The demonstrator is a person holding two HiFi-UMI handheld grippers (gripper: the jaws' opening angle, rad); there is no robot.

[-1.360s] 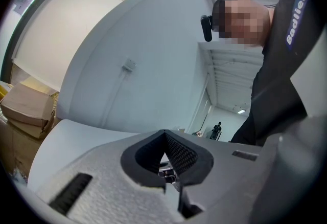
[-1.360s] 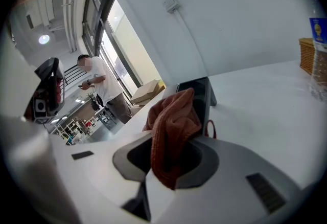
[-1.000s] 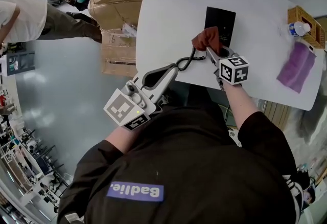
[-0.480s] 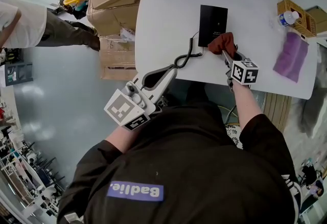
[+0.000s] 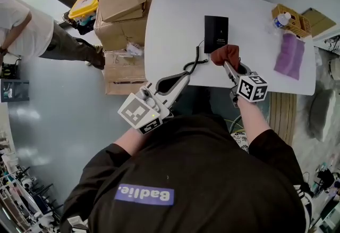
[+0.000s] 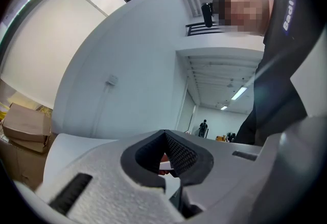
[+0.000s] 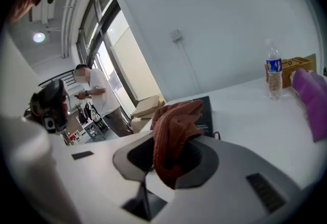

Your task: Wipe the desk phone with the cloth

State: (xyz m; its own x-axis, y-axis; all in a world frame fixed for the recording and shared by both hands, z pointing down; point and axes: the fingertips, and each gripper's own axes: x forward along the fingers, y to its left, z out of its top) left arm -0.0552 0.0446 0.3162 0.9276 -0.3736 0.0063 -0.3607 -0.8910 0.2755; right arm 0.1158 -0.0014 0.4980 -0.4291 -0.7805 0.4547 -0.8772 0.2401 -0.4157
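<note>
- The right claw (image 5: 227,63) has carried the cloth (image 5: 225,53) sideways across the phone (image 5: 215,32). A second ago the cloth covered the phone's near left part; half a second ago it was at the near right corner.
- The cloth has since drawn back toward the person. It now overlaps only that corner and hangs mostly past the phone's near edge, over the white bench (image 5: 170,35).
- More of the phone's black top now shows bare.
</note>
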